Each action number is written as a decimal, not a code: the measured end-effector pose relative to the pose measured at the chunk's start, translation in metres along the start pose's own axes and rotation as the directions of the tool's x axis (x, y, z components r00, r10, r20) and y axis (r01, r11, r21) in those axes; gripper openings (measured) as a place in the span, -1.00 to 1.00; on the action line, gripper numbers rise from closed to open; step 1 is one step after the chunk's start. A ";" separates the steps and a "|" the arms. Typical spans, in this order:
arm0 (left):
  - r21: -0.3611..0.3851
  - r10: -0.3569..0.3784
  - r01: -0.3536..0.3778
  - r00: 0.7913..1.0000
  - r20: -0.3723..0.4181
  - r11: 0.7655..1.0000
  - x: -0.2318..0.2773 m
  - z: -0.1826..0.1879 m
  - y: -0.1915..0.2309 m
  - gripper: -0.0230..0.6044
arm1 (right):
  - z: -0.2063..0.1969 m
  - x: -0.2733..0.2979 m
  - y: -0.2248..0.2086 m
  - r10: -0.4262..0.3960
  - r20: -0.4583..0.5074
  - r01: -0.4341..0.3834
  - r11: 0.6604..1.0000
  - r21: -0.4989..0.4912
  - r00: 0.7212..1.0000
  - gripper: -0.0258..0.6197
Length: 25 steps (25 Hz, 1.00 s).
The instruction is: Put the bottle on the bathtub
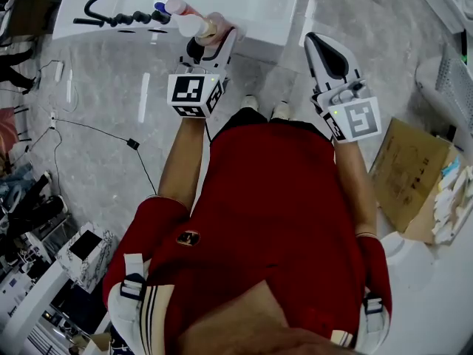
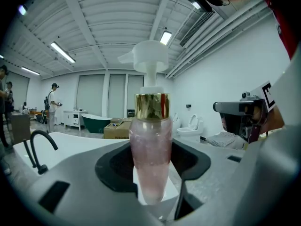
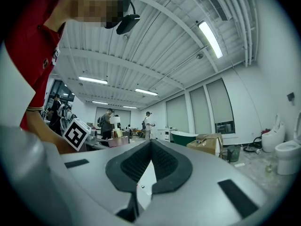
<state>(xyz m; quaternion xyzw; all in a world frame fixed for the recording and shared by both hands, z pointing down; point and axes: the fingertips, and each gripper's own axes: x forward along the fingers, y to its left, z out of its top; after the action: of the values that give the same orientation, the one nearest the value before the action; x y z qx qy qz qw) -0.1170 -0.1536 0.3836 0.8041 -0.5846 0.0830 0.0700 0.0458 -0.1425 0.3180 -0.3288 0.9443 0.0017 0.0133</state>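
left gripper [image 1: 212,32] fingers clamped on the lower body of the pink pump bottle [image 2: 149,140]. bottle roughly upright, long axis crossing the fingers, pump head up. head view puts it over the near rim of the white bathtub [image 1: 255,2], just right of the black faucet [image 1: 103,9]. can't tell if its base touches the surface. right gripper [image 3: 148,149] fingers together, empty, farther off. likely next: left lowers it straight down.

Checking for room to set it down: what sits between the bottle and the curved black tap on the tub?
A row of black knobs stands on the tub there, as the head view shows.
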 end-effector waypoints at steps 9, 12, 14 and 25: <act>0.011 -0.052 0.052 0.997 -0.051 0.999 0.031 -0.030 0.014 -0.21 | -0.015 0.020 -0.006 -0.065 -0.043 0.066 0.998 0.009 0.997 -0.94; 0.015 -0.060 0.061 0.996 -0.061 0.998 0.040 -0.039 0.019 -0.21 | -0.021 0.026 -0.008 -0.075 -0.059 0.076 0.997 0.013 0.995 -0.94; 0.013 -0.067 0.068 0.995 -0.070 0.998 0.047 -0.045 0.021 -0.21 | -0.026 0.031 -0.010 -0.081 -0.072 0.082 0.996 0.016 0.994 -0.94; 0.019 -0.112 0.115 0.985 -0.134 0.993 0.091 -0.089 0.037 -0.21 | -0.050 0.050 -0.019 -0.118 -0.141 0.123 0.992 0.021 0.983 -0.94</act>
<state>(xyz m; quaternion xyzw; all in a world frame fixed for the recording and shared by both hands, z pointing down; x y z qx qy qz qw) -0.1292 -0.2310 0.4906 0.8296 -0.5306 0.1402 0.1025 0.0171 -0.1887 0.3672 -0.3844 0.9212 -0.0358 -0.0477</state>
